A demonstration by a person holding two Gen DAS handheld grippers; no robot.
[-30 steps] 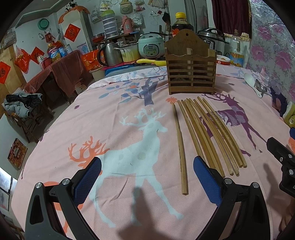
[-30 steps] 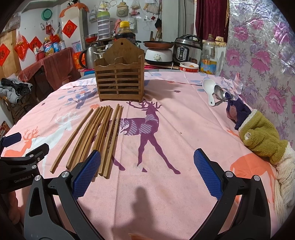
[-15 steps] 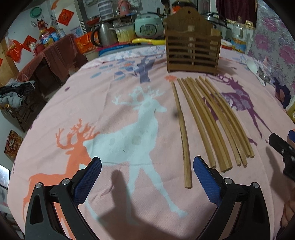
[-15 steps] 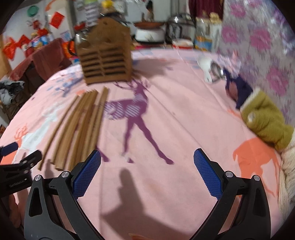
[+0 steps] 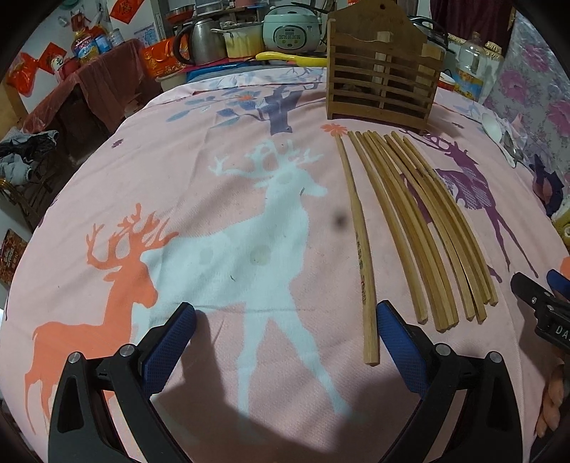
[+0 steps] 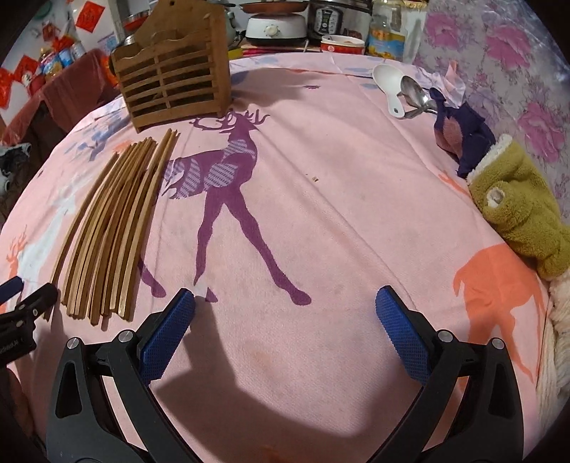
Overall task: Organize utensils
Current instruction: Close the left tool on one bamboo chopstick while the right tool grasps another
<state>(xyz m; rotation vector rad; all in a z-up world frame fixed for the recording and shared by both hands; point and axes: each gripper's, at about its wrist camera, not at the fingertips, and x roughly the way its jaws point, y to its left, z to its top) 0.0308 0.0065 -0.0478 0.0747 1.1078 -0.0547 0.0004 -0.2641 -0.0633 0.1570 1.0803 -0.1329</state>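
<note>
Several wooden chopsticks (image 5: 420, 228) lie side by side on the pink deer-print cloth, seen too in the right wrist view as chopsticks (image 6: 110, 228). One lone chopstick (image 5: 359, 245) lies a little left of the bunch, its near end by my left gripper's right pad. A slatted wooden holder (image 5: 383, 82) stands upright behind them, the same holder (image 6: 174, 82) at upper left of the right wrist view. My left gripper (image 5: 285, 320) hangs open and empty low over the cloth. My right gripper (image 6: 285, 317) is open and empty, right of the bunch. A white spoon (image 6: 390, 87) and a metal spoon (image 6: 415, 94) lie far right.
A dark cloth (image 6: 459, 135) and an olive fleece item (image 6: 516, 203) sit along the right edge by the floral wall. Rice cookers (image 5: 290, 30), a kettle (image 5: 201, 41) and bottles crowd the counter behind the table. The table's left edge drops to a cluttered floor.
Both grippers have moved lower and forward over the cloth. The left one now has the lone chopstick's near end beside its right pad. Both stay open.
</note>
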